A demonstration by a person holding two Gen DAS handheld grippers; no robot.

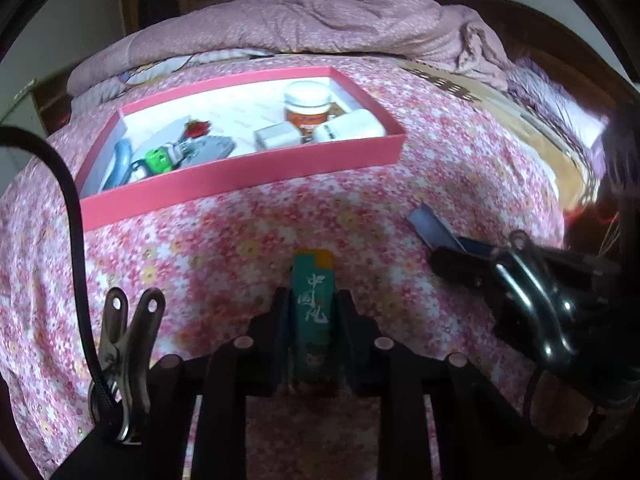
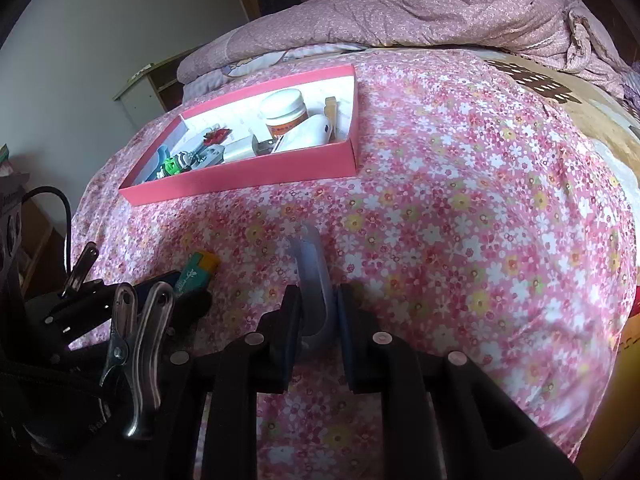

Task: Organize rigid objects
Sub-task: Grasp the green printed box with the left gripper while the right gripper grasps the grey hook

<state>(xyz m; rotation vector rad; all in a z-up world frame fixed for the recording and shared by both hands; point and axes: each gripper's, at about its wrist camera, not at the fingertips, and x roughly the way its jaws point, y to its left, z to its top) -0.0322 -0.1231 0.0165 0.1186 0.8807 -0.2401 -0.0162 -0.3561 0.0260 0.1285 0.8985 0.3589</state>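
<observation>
Item one — teal lighter (image 1: 313, 312), clamped in our left claw (image 1: 313, 308) just above the floral bed sheet (image 1: 240, 240). Item two — pale blue curved piece (image 2: 314, 280), pinched in our right claw (image 2: 319, 300). Pink box (image 1: 248, 172) lies beyond, already crowded. Risk — either piece slipping from its narrow grip, or knocking the white jar (image 1: 308, 100) on landing.

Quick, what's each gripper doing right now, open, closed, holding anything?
Left gripper: closed on the teal rectangular lighter with an orange tip.
Right gripper: closed on the pale blue curved plastic piece.
</observation>
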